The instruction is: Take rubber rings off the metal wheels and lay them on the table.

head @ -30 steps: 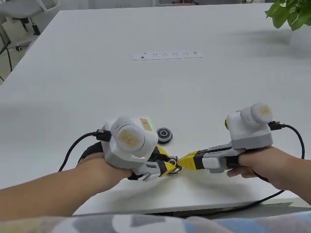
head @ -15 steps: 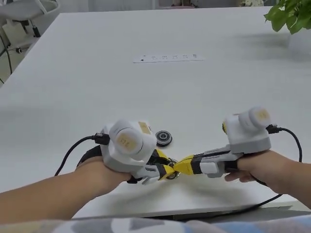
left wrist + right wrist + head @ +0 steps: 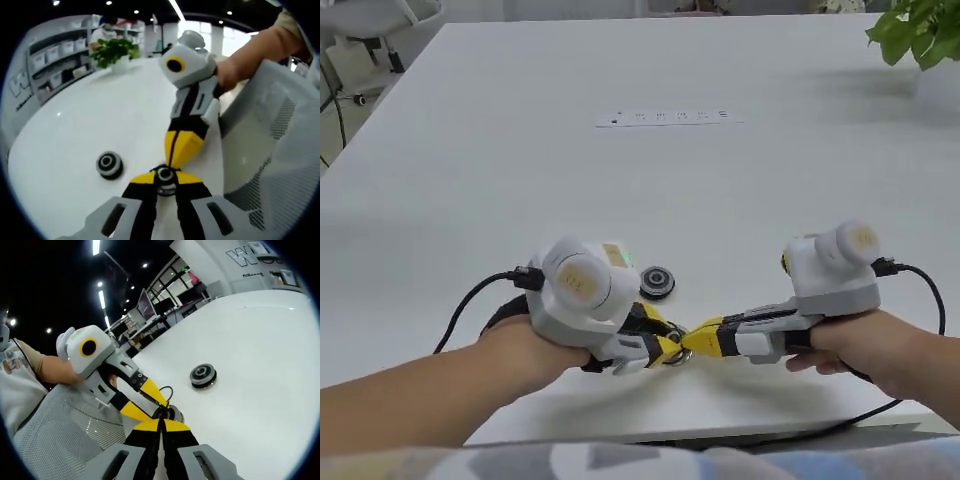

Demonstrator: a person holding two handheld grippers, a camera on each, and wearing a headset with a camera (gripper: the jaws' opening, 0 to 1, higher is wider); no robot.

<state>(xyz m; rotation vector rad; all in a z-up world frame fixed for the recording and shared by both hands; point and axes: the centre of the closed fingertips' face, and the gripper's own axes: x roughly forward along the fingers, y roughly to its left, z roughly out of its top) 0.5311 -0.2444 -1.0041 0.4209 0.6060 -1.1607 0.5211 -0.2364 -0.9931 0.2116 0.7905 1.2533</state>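
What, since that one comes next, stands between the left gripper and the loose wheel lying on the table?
Nothing visible. Bare table separates the loose wheel from the left gripper, which is shut on a second wheel.

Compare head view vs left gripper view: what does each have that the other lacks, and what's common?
Head view: the power strip far across the table, the white housing of the left tongs, and the cables. Left gripper view: shelves with bins, ceiling lights and a mesh chair back. Both: the loose wheel lying on the table, the held wheel in the left tongs, the right tongs closed at it, and the potted plant.
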